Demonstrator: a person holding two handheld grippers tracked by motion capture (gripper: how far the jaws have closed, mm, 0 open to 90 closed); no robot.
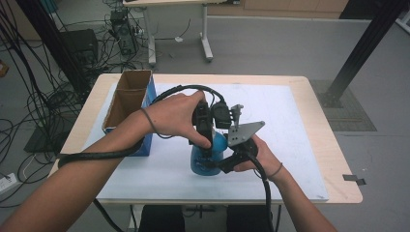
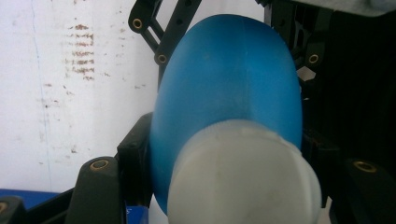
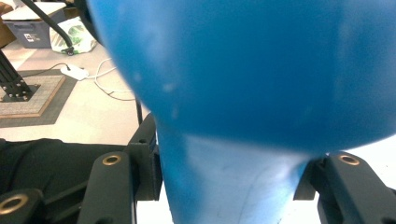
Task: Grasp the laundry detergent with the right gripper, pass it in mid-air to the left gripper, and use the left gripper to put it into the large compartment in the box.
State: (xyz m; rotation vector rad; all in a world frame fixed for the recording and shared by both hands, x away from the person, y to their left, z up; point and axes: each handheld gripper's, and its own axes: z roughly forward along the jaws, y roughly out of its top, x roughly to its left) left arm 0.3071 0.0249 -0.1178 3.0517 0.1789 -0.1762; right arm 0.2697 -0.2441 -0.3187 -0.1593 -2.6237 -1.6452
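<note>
Currently both grippers are clamped on the blue bottle [image 1: 207, 157], which stands near the middle of the white mat [image 1: 290, 140], just right of the open cardboard box [image 1: 126, 99]. The left gripper [image 1: 204, 137] comes down from above the bottle and its jaws grasp the white cap [image 2: 243, 177]. The right gripper [image 1: 231, 162] reaches in from the bottle's right side and its jaws pinch the narrower waist of the body [image 3: 233, 182].

Judged step: cap removal, with the body braced. The next move probably calls for a twist of the upper gripper about the bottle's axis while the lower grip holds the body fixed.

Materials: the body is smooth, matte blue plastic, bulbous with a moulded seam line. The cap is pale, rounded, slightly frosted plastic. Expect a slippery surface; slack pressure could let the bottle turn along with the cap.
</note>
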